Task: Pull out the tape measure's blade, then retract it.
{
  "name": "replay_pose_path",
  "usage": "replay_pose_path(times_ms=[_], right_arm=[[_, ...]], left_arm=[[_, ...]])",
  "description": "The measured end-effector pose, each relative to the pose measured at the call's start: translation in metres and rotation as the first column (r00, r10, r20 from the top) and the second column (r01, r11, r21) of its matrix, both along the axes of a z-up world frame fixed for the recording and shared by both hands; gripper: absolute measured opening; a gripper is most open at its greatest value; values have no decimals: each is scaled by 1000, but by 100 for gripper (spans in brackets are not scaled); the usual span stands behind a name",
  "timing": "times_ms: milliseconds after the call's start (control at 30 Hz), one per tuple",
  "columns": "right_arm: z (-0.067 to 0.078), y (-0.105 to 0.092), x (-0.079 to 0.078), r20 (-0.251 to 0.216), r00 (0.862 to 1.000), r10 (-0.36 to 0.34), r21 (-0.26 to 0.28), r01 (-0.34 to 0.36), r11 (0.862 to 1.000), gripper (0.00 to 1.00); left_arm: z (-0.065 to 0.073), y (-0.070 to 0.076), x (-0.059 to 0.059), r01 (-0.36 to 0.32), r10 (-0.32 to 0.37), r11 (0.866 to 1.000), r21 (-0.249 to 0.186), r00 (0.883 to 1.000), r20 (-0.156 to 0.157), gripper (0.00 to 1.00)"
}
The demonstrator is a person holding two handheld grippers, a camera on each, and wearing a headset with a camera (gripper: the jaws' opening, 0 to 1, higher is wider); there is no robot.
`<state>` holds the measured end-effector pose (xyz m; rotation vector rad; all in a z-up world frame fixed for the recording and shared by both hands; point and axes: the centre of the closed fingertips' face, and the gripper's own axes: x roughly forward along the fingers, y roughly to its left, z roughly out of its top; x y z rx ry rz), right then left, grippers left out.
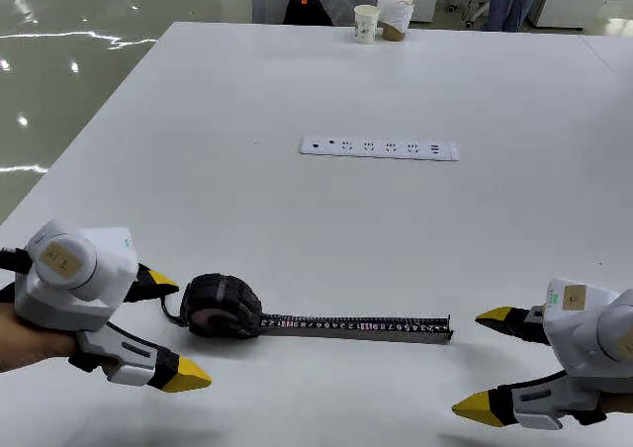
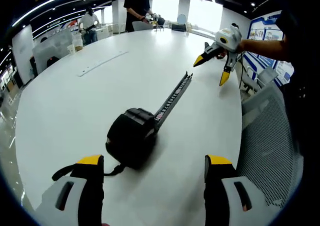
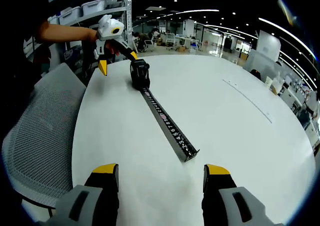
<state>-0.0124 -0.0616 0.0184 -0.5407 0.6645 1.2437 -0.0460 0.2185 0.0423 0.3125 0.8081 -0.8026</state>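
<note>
— So, left gripper point(image 1: 181, 328)?
— Spread wide, holding nothing. Yellow-tipped jaws either side of the tape measure's case point(image 1: 223, 307), which sits just ahead of the tips; no contact, as far as can be told.
— And right gripper point(image 1: 481, 361)?
— Likewise gaping and empty. Tips near the blade's hook end point(image 1: 448, 328) but apart from it.
— Tape measure itself?
— Lying on the white table point(image 1: 346, 220) between both grippers. Black, rounded, ribbed case with a short black wrist loop point(image 1: 170, 312) trailing behind. Blade point(image 1: 356, 326) drawn out part-way, flat on the tabletop, dark with pale printed numerals, ending in a small hook.
— Grippers' build?
— White plastic bodies, black fingers, yellow wedge tips.
— Pose?
— Held low over the near edge, one in each hand, pointing inward toward each other along the blade. Bare forearm behind each in the gripper views.
— Further back?
— White power strip point(image 1: 379, 148) mid-table and paper cup point(image 1: 366, 24) at the far edge, both well apart from the tape.
</note>
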Motion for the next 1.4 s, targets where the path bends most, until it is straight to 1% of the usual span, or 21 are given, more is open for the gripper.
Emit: replay_pose_path(times_ms=[33,67,100,233,267,433,500,533,633,700,833,933,1000,1067,1133,1233,1300,1367,1400], right_arm=[[1,1,-1,6,1000,-1,9,1,1000,69],[2,1,-2,10,1000,-9,14,9,1000,70],[2,2,-3,12,1000,-14,18,13,1000,71],[3,4,-7,5,999,-38,40,38,998,74],[3,5,-9,8,999,-43,44,42,998,74],[5,8,-11,21,997,-73,65,71,995,78],[6,9,-11,30,996,-89,77,86,993,81],[7,9,-10,35,995,-97,82,94,992,82],[9,11,-12,33,993,-111,99,107,989,84],[9,12,-12,36,992,-121,103,117,988,86],[12,14,-14,35,989,-145,120,140,983,89],[13,15,-14,45,986,-162,129,155,979,93],[15,15,-13,48,982,-184,135,177,975,96],[18,17,-14,47,980,-194,154,185,971,97],[19,19,-16,47,979,-199,158,189,969,99],[20,20,-18,45,978,-205,161,196,967,99],[20,21,-20,40,976,-216,168,206,964,99],[20,22,-22,34,973,-227,172,218,961,99],[21,22,-22,31,969,-243,178,234,956,99]], left_arm=[[1,0,-1,-11,11,1000,-3,1000,7,81],[1,-1,-2,-20,20,1000,-13,1000,7,83],[1,-2,-3,-26,26,999,-24,1000,7,83],[3,-5,-6,-53,55,997,-54,998,26,84],[3,-6,-7,-62,65,996,-65,997,33,84],[4,-10,-11,-97,102,990,-101,993,51,84],[4,-11,-12,-116,124,987,-110,990,67,86],[5,-11,-12,-122,131,986,-117,989,70,86],[5,-13,-15,-142,153,981,-135,985,75,87],[7,-14,-16,-158,173,976,-149,980,95,89],[7,-18,-21,-178,195,969,-171,977,90,93],[9,-19,-22,-204,224,961,-189,970,96,94],[11,-20,-22,-218,243,955,-199,964,109,96],[13,-21,-24,-234,261,950,-207,958,115,97],[14,-22,-26,-241,270,947,-213,956,118,98],[16,-24,-29,-251,282,944,-216,951,128,99],[18,-23,-29,-261,295,940,-220,946,137,99],[19,-23,-30,-274,310,935,-226,940,144,99],[20,-23,-31,-278,315,934,-224,937,151,99]])
